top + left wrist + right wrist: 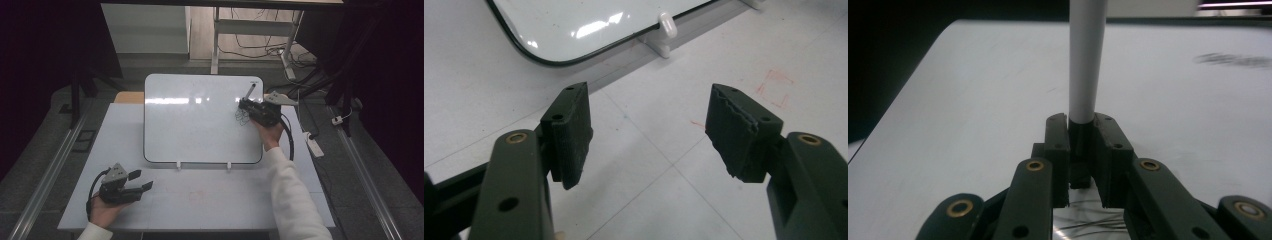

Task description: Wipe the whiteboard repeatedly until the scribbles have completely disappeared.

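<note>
Marker (1087, 60) clamped between right gripper (1082, 150) fingers, tip on whiteboard (195, 125); left gripper (654, 135) fingers apart, empty.

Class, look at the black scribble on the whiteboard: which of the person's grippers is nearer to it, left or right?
Right. The right gripper, clamping a marker, sits right at the scribble on the whiteboard. The left gripper rests open on the table, well below the board.

White marker (1087, 60), black scribble (242, 118), glossy white black-rimmed whiteboard (200, 125)
</note>
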Available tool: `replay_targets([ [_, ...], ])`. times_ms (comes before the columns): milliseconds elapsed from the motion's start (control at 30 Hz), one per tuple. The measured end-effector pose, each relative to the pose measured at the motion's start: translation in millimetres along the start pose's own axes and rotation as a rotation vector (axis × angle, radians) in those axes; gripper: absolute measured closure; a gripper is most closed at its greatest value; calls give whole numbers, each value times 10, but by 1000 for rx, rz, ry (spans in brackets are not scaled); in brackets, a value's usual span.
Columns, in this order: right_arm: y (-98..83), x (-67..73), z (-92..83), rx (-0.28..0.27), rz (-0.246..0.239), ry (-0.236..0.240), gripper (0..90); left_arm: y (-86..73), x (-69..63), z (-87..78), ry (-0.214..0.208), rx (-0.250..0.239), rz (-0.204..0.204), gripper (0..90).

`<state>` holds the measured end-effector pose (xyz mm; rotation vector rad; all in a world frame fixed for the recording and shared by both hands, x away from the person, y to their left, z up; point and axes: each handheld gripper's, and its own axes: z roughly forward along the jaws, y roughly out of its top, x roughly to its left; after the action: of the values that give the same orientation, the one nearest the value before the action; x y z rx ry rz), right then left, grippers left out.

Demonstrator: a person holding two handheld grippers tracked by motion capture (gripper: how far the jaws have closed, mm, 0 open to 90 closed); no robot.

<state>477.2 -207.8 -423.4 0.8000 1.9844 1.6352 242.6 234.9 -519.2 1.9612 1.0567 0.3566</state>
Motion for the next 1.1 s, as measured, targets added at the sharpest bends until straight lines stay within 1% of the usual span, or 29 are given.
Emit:
replay_targets([
  [33,-3,21,9,5,-20,2,776,-2,2,0,1,0,-1,353],
  [67,11,-14,5,1,-9,-1,776,-3,1,0,0,1,-1,353],
  [100,28,-73,-20,-29,20,-36,776,-3,-5,-2,0,1,1,353],
  [133,45,-137,-45,-59,59,-61,776,-3,-11,-6,-1,-1,4,353],
  [167,56,-178,-59,-76,79,-73,776,-2,-14,-8,-2,-2,6,353],
  [200,54,-171,-50,-78,78,-72,776,-1,-12,-10,-3,-2,7,353],
  [233,42,-124,-28,-55,58,-55,776,-1,-7,-11,-3,-3,6,353],
  [300,-14,15,30,-4,0,13,776,-4,8,-10,-3,-2,2,354],
  [333,-35,62,40,11,-29,30,776,-6,15,-10,-2,-2,1,354],
  [367,-34,60,32,15,-37,30,776,-7,18,-9,-2,-2,-1,354],
  [400,-15,13,10,6,-24,16,776,-8,16,-9,-2,0,0,354],
  [433,3,-49,-30,-24,5,-28,776,-7,9,-10,-2,0,2,354],
  [467,5,-110,-66,-52,53,-50,776,-5,2,-14,-3,-1,6,354],
  [500,-14,-129,-76,-65,81,-38,776,-3,-6,-19,-3,-5,7,354],
  [533,-33,-88,-67,-44,64,-26,776,-2,-8,-22,-3,-7,8,354],
  [600,-90,66,-11,22,-15,39,776,-2,3,-15,-4,-5,6,355],
  [633,-112,123,1,32,-42,53,776,-1,8,-7,-3,-1,5,355],
  [667,-115,132,-3,31,-48,52,776,-1,9,0,-2,1,3,355],
  [700,-102,99,-15,29,-35,45,776,0,5,-1,-2,2,4,354],
  [767,-61,-18,-80,-22,4,-40,776,1,-8,-14,-2,-4,8,355],
  [800,-48,-77,-109,-49,38,-59,776,1,-10,-18,-1,-6,10,355],
  [833,-51,-96,-115,-61,61,-57,776,3,-9,-18,0,-6,7,355],
  [867,-68,-55,-99,-54,55,-50,776,4,-6,-17,-1,-7,6,355],
  [900,-96,20,-59,-21,21,-9,776,5,-1,-14,-1,-6,5,355],
  [967,-156,203,17,37,-65,61,776,4,7,-8,-2,-4,2,355],
  [1000,-169,243,23,44,-87,64,776,2,7,-7,-2,-3,4,355],
  [1033,-153,209,17,45,-79,66,776,1,3,-8,-2,-2,5,355],
  [1067,-134,145,-7,14,-55,29,776,0,-4,-10,-1,-3,6,355],
  [1100,-108,61,-45,-16,-15,-12,776,0,-9,-17,-1,-5,7,355],
])
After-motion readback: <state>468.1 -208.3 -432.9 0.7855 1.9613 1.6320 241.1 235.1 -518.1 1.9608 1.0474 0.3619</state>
